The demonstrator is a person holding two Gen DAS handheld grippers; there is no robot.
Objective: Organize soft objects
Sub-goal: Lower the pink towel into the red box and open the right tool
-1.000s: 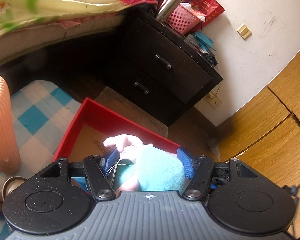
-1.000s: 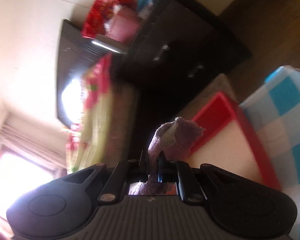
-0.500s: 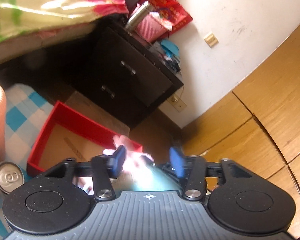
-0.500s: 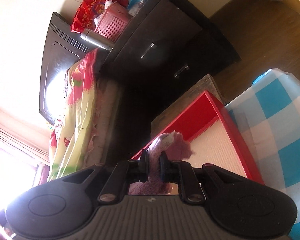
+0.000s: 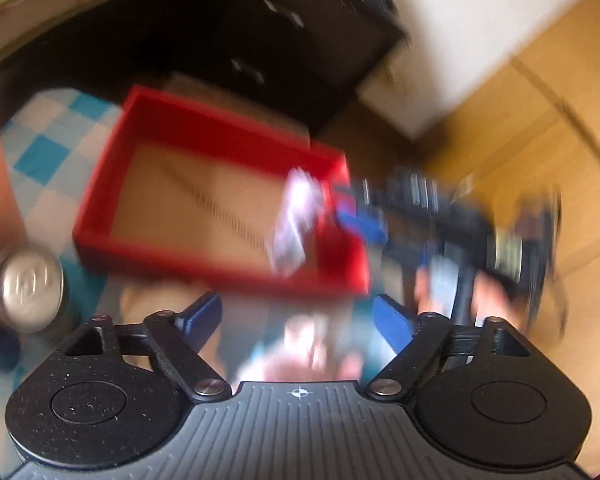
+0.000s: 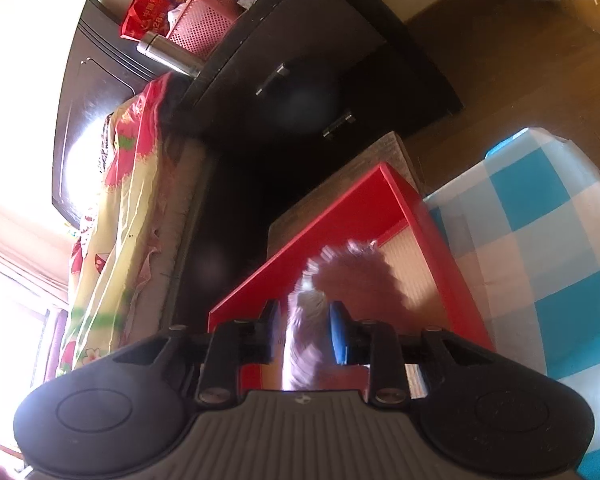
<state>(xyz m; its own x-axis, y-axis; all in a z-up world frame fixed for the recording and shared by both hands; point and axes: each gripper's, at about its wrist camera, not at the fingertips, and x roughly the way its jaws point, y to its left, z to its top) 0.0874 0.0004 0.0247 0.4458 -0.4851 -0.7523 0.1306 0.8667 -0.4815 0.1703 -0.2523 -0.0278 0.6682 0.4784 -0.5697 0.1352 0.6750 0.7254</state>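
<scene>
Red cardboard box [image 6: 416, 216] with a tan ribbed floor sits directly ahead of and below our right hand-held gripper [image 6: 305, 330]. It rests against the blue-and-white checked cloth [image 6: 540, 248] that covers the tabletop. In the right wrist view the blue-padded fingers stand somewhat apart. The fluffy mauve plush toy [image 6: 352, 280] runs up between them, motion-blurred. We cannot tell whether the pads touch it, so we judge the grip as released or nearly so. The toy's long axis runs from the gripper mouth forward over the box floor, so it should land inside the near right part of the box.

Left wrist view: heavily blurred. Our left hand-held gripper [image 5: 298, 320] has its jaws spread wide with nothing clamped. A pale blue and pink soft thing [image 5: 312, 352] lies low between and beneath the fingers, just short of the box's near wall [image 5: 220, 268]. We cannot tell whether it rests on the tabletop or is falling. The same view shows the other gripper reaching in from the right over the box's right corner, with the plush [image 5: 296, 220] hanging inside the rim.

Judgement: the right side is nearer the box interior. The left item lies on the near side of the wall and would need a forward carry over that wall. A silver drinks can [image 5: 28, 292] stands left of the box, close to the left gripper's path.
</scene>
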